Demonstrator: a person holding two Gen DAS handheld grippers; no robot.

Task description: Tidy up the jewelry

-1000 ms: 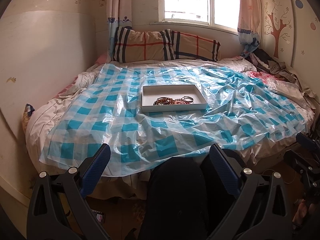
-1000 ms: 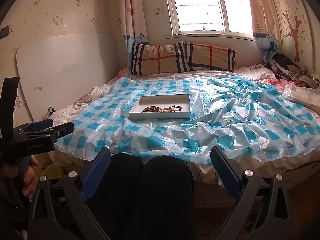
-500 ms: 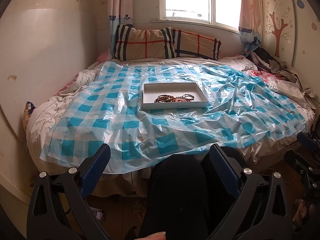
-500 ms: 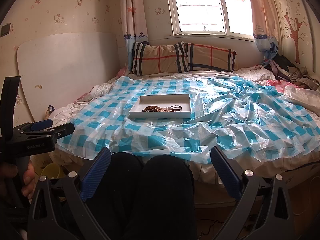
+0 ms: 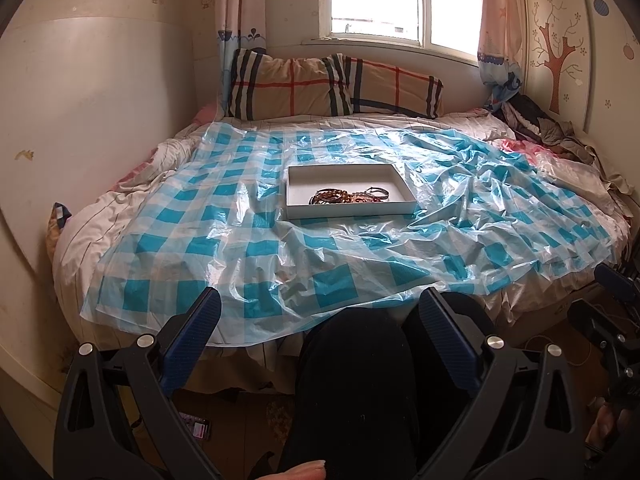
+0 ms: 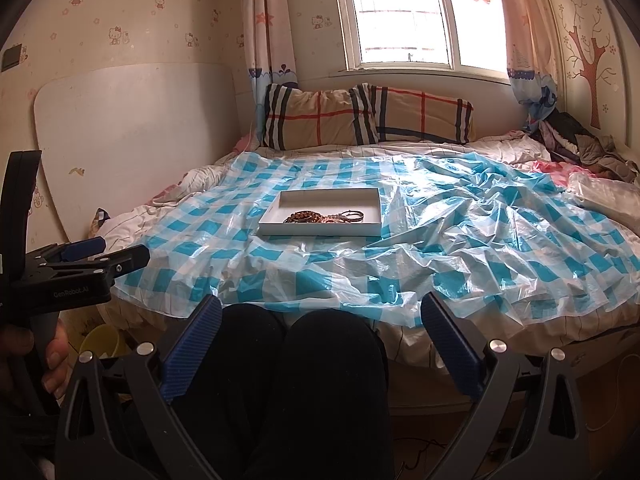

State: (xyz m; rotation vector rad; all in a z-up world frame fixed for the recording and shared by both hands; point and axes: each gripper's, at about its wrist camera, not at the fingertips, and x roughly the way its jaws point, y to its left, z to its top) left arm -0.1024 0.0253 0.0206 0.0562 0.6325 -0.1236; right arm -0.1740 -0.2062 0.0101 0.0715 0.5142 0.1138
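Left wrist view: left gripper [image 5: 318, 330] low at the foot of the bed [image 5: 80, 236], jaws spread wide with nothing between them but the person's dark-clad knee [image 5: 356, 380].
Right wrist view: right gripper [image 6: 320, 334] also short of the bed, jaws released and empty, both knees [image 6: 296, 368] showing between the blue pads [image 6: 192, 340].
Tray: white tray [image 5: 296, 210] sits flat on the blue checked plastic sheet [image 5: 256, 248], about mid-bed, well beyond both grippers.
Jewelry: brown beaded jewelry [image 5: 330, 197] heaped along the tray's near wall, a metal bangle [image 5: 378, 192] just beside it toward the tray's right end.
Only in the left wrist view: a phone [image 5: 196, 432] on the floor below the bed's edge; a fingertip [image 5: 304, 470] at the bottom rim; the right gripper's black frame at the far right edge, its jaws cut off.
Only in the right wrist view: the left gripper side-on at the left of the tray, a hand [image 6: 52, 356] round its grip, and a yellow tub [image 6: 100, 340] on the floor under it.
Both views: plaid pillows [image 6: 360, 120] behind the tray, under the window [image 6: 404, 16].
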